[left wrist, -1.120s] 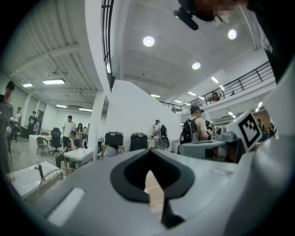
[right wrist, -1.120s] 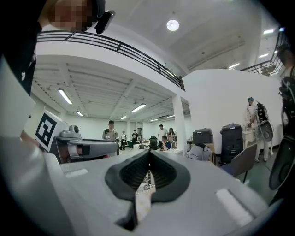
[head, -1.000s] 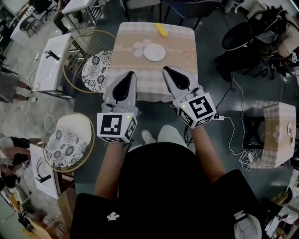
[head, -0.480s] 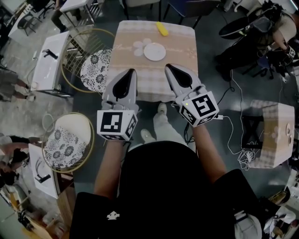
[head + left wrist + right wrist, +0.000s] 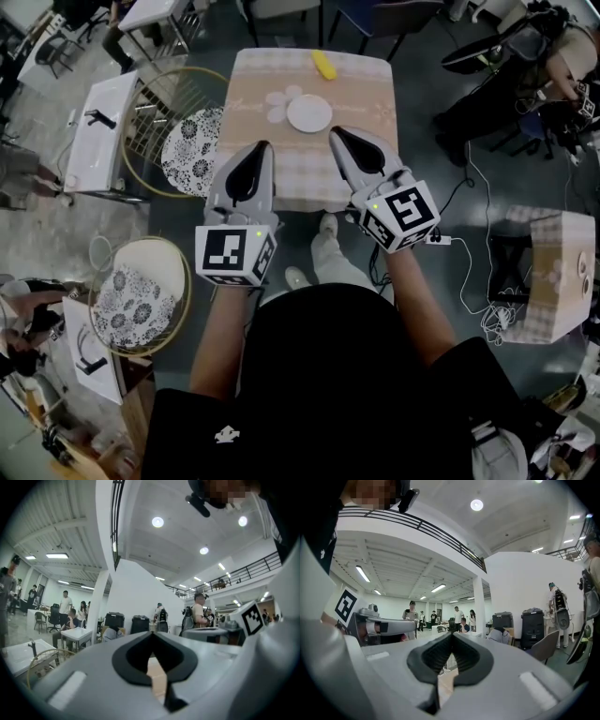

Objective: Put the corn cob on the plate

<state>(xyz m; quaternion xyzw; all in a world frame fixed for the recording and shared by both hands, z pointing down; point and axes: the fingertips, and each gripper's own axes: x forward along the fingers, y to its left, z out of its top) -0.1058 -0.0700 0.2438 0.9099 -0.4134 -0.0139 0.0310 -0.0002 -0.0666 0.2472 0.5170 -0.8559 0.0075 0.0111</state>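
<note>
The yellow corn cob point(image 5: 323, 63) lies near the far edge of a small table with a checked cloth point(image 5: 370, 94). A white plate point(image 5: 309, 113) sits in the middle of that table, nearer to me than the cob. My left gripper point(image 5: 263, 146) and right gripper point(image 5: 334, 133) are held side by side, pointing level at the table, their tips over its near part. Both are shut with nothing between the jaws, as the left gripper point(image 5: 151, 633) view and the right gripper point(image 5: 452, 634) view also show. Neither touches the cob or the plate.
A round wicker chair with a patterned cushion point(image 5: 192, 141) stands left of the table, and another point(image 5: 131, 295) is nearer, at lower left. There is a white side table point(image 5: 98, 127) at the left. Cables point(image 5: 469, 253) and a beige box point(image 5: 553, 272) lie on the floor to the right.
Both grippers have moved a little toward the table with the person's step. The table and plate now sit slightly nearer in the head view. The jaws stay shut.
</note>
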